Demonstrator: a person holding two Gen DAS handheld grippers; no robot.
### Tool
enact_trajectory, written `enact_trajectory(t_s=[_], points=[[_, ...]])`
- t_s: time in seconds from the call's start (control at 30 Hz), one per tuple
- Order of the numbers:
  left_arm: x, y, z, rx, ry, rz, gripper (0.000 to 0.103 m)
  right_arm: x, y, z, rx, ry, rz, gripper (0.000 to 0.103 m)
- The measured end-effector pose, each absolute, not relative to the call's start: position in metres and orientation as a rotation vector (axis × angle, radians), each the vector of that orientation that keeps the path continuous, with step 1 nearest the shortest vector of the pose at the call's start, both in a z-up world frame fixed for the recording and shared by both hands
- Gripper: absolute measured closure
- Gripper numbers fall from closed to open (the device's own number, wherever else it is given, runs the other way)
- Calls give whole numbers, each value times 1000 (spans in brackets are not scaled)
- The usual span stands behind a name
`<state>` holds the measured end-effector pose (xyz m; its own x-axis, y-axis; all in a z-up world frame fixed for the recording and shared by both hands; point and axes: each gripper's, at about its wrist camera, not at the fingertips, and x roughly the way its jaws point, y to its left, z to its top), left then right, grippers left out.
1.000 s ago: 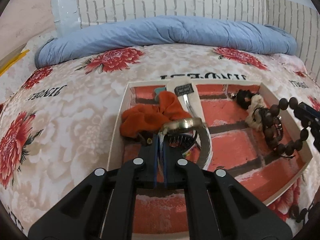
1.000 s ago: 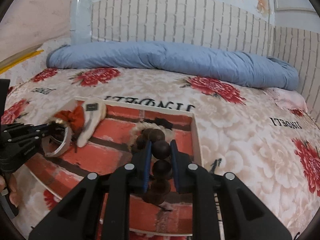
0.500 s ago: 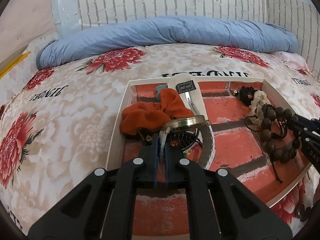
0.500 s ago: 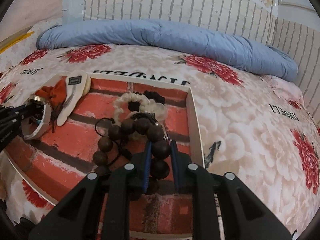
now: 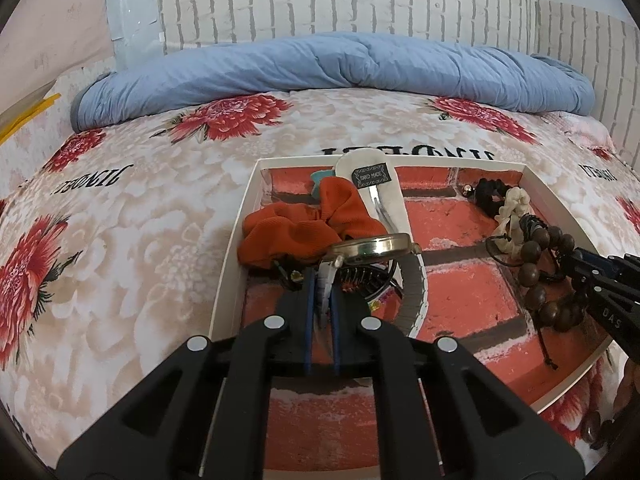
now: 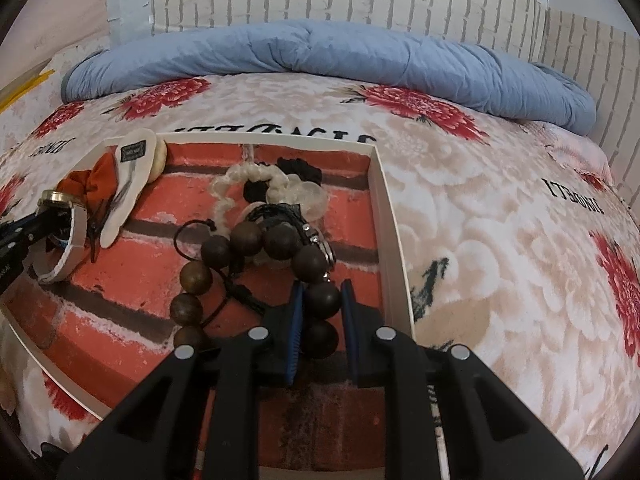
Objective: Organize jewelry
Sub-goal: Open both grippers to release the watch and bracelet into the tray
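**Both pieces down in the box, neither let go yet**

We are working over the floral bedspread with red blooms [image 6: 460, 216], where the shallow white-walled box with a red brick-print floor [image 6: 390, 216] is taking in the jewelry. Compared with a second ago, our right hand has come down: the bracelet of large dark wooden beads [image 6: 280, 240], which was hanging clear above the box, is now lying draped across the right side of the floor, beside the cream knitted hair tie [image 6: 224, 196]. Our right gripper [image 6: 320, 304] is still clenching one bead between its blue pads, so that placement is reached but not released.

Our left hand has not shifted. The left gripper [image 5: 322, 280] is pinching the pale strap of the gold-cased wristwatch [image 5: 370, 246], holding it on the box's left side next to the orange fabric scrunchie [image 5: 308, 228]. Whether the watch's strap is already resting on the floor we cannot tell for sure; a dark clip beneath it is crowding the view.

We judge the bracelet is ready to be let go, with the watch needing the same afterwards.
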<state>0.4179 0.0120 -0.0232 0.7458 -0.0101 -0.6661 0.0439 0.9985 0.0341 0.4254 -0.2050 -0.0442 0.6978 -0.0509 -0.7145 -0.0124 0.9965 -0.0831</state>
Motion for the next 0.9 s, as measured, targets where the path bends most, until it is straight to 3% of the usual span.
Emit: enact_trajectory(t_s=[0.27, 0.33, 0.37, 0.4, 0.53, 0.6, 0.67, 0.77, 0.9], points=[[415, 12, -21, 33, 725, -57, 75, 421, -203, -38, -92, 776, -12, 81], [414, 12, -19, 18, 729, -76, 65, 416, -204, -31, -86, 746, -11, 64], [413, 12, -17, 13, 727, -75, 50, 413, -204, -28, -85, 731, -10, 53], [411, 12, -15, 12, 717, -70, 37, 412, -204, -25, -85, 720, -8, 51], [401, 8, -3, 33, 666, -64, 28, 406, -206, -15, -78, 683, -7, 46], [396, 7, 2, 31, 648, -64, 15, 401, -207, -9, -86, 654, -15, 31], [390, 7, 7, 42, 625, -58, 7, 396, -209, -4, -95, 624, -29, 23], [384, 7, 12, 52, 606, -52, 5, 390, -213, 2, -88, 605, -38, 12], [379, 10, 12, 40, 618, -59, 5, 384, -221, 4, -54, 603, -25, 7]])
